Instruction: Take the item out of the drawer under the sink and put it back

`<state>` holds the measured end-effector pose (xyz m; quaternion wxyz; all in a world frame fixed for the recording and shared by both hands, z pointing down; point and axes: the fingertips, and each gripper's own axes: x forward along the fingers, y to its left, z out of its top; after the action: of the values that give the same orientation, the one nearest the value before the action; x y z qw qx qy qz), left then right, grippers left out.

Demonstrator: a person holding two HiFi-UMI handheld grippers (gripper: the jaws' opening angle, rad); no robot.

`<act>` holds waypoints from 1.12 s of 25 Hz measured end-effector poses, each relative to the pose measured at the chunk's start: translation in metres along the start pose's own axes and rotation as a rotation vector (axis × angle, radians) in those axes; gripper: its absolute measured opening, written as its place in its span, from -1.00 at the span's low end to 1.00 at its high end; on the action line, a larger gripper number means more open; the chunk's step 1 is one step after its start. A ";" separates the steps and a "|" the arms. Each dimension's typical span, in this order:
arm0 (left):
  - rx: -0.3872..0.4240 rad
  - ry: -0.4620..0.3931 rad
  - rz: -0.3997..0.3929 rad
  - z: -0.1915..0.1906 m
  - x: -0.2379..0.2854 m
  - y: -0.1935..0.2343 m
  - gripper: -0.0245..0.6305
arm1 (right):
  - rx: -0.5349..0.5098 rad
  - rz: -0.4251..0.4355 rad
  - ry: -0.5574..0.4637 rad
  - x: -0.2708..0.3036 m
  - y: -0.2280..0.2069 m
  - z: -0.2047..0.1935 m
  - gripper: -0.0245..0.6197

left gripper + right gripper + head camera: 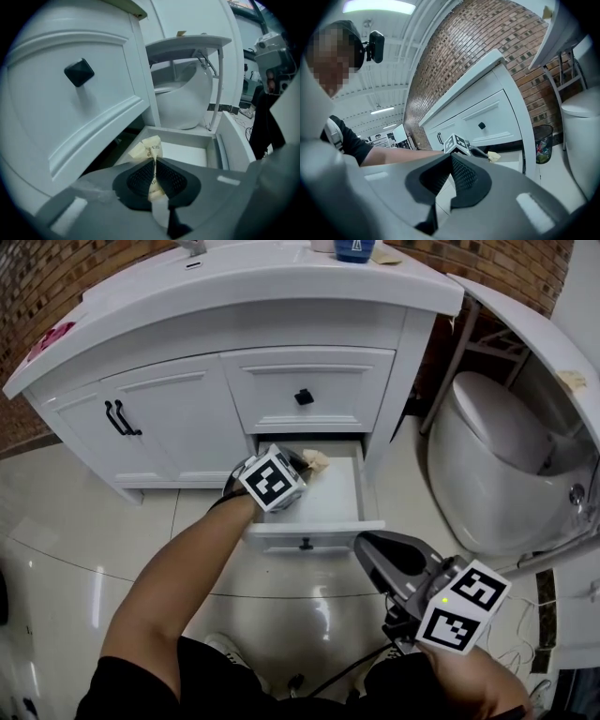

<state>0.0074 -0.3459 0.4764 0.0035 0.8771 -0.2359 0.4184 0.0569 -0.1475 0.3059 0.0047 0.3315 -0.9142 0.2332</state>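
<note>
The left claw point(154, 176) is clamped on a small yellowish paper packet point(149, 151), which sticks up from between its pads just over the open drawer point(345, 504) at the centre of the head view. The right claw point(451, 174) has its jaws together on nothing, at that view's lower right. Whether the packet is going out or back in, I cannot tell. Either way, hold the pinch firm, stay clear of the upper drawer point(272, 390), and let go only low over the bare drawer floor

White drawer point(330, 499), pale yellow packet point(316, 461), red-brown brick wall point(52, 277)
</note>
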 end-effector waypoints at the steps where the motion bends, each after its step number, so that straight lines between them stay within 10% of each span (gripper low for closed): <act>1: 0.006 0.013 -0.011 -0.003 0.006 -0.001 -0.85 | 0.007 -0.004 0.001 0.000 -0.003 0.000 -0.91; 14: -0.017 0.079 -0.054 -0.025 0.032 -0.003 -0.75 | 0.031 -0.003 0.012 0.005 -0.010 -0.003 -0.91; 28: -0.074 -0.183 0.121 0.026 -0.071 0.013 -0.91 | -0.011 -0.011 0.005 0.002 0.001 -0.002 -0.91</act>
<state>-0.0176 -0.3338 0.4046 -0.0111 0.8951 -0.3031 0.3269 0.0549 -0.1470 0.3079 0.0100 0.3360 -0.9135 0.2290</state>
